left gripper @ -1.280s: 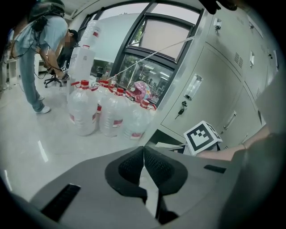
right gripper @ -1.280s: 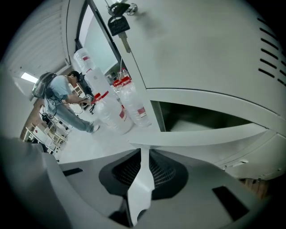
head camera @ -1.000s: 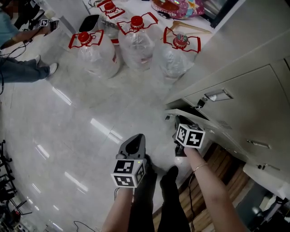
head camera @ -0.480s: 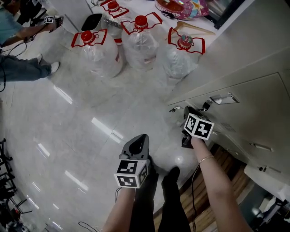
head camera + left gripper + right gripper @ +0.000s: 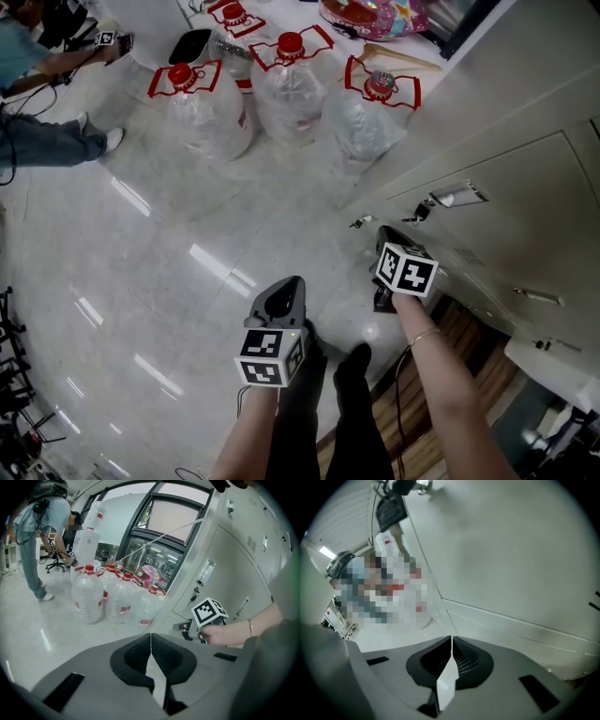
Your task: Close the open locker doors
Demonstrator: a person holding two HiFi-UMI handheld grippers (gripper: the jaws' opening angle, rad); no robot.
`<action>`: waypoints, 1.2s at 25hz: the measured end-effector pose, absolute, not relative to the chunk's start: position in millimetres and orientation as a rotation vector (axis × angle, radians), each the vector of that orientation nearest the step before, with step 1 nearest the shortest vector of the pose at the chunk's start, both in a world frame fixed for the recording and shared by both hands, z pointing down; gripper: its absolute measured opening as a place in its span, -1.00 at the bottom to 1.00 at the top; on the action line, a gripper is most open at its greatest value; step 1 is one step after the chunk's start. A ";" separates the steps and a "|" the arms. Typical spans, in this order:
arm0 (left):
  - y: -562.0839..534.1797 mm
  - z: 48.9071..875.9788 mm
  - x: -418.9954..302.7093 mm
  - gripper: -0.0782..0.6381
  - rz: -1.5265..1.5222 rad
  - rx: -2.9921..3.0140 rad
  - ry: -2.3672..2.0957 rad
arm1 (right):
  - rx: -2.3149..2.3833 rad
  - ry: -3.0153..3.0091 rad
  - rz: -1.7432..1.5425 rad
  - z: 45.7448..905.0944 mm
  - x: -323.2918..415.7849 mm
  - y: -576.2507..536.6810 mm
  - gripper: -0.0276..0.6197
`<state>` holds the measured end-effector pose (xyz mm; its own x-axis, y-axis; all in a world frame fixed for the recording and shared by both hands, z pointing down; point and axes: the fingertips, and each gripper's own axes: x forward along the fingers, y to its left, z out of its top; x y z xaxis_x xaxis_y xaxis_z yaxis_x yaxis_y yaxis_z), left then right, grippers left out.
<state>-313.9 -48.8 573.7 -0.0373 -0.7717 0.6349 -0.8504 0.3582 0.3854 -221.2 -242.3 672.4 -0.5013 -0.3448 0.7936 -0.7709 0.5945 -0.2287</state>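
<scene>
Jaws on the right gripper (image 5: pixel 451 641) had just been closing and met with nothing between them; the left gripper (image 5: pixel 150 637) was likewise pinched empty. The locker door (image 5: pixel 511 559) lay straight ahead of the right jaws, apparently flush, far nearer that hand

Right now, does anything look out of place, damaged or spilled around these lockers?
Nothing looks spilled or damaged. The locker door looks shut flush. The only oddities are a key left hanging in its lock and big water jugs standing on the floor nearby.
</scene>
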 end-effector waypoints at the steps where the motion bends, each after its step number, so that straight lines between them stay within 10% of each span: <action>1: -47.9 572.6 -312.1 -0.72 0.126 1.425 -1.819 | 0.865 -2.113 0.756 668.7 -220.0 -234.5 -0.87; 30: -6.1 458.2 -186.2 -0.72 0.201 1.481 -1.900 | 0.733 -2.343 0.831 479.4 -30.2 -108.0 -0.90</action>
<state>-186.2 -6.1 458.2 -0.0929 -0.7871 0.6098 -0.8971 0.3319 0.2917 -30.2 -108.0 479.4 -0.7044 -0.3056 0.6407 -0.6411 0.6613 -0.3894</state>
